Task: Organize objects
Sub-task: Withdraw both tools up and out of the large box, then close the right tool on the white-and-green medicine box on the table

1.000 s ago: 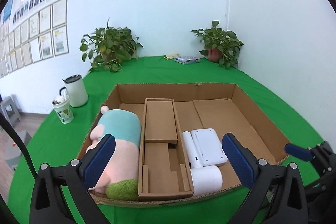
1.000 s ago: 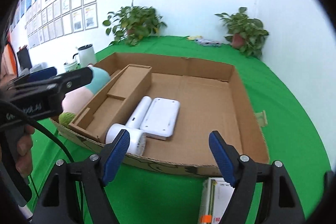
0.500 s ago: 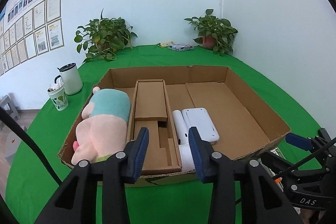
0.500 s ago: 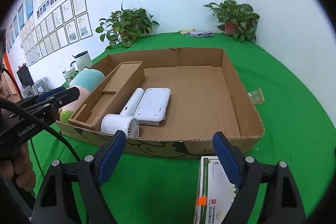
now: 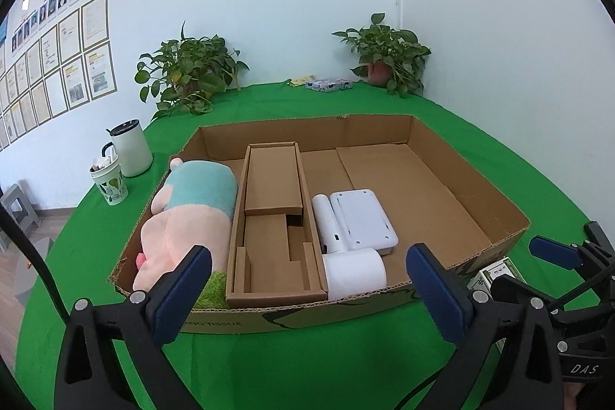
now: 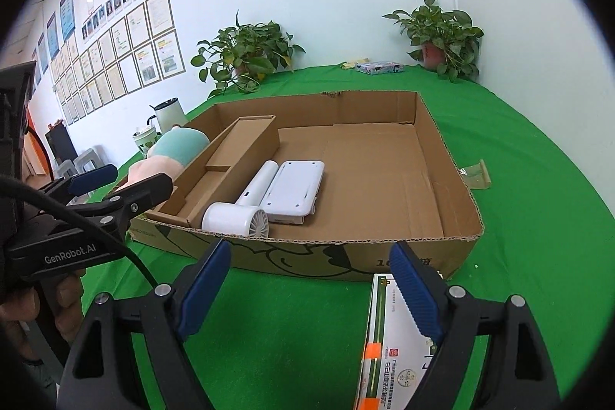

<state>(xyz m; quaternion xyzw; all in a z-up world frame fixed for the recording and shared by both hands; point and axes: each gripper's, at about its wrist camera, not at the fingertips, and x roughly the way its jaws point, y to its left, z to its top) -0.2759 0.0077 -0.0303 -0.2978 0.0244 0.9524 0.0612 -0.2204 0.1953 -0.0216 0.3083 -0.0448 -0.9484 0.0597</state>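
A shallow cardboard box (image 5: 484, 196) lies on the green table. In it are a pink and teal plush toy (image 5: 188, 210), a cardboard insert (image 5: 273, 218), a white hair dryer (image 5: 346, 256) and a flat white device (image 5: 363, 216). My left gripper (image 5: 307, 279) is open and empty, just in front of the box's near wall. My right gripper (image 6: 307, 279) is open, low over the table in front of the box (image 6: 384, 179). A white and green carton (image 6: 392, 341) lies flat under its right finger; it also shows in the left wrist view (image 5: 496, 275).
A white kettle (image 5: 130, 148) and a patterned cup (image 5: 109, 179) stand left of the box. Two potted plants (image 5: 188, 75) (image 5: 388, 54) and a small pack (image 5: 328, 85) are at the back. A scrap of packaging (image 6: 476, 173) lies right of the box.
My left gripper shut half a second ago and has opened wide again. My right gripper has drawn back and down toward the carton, which fills more of its view.
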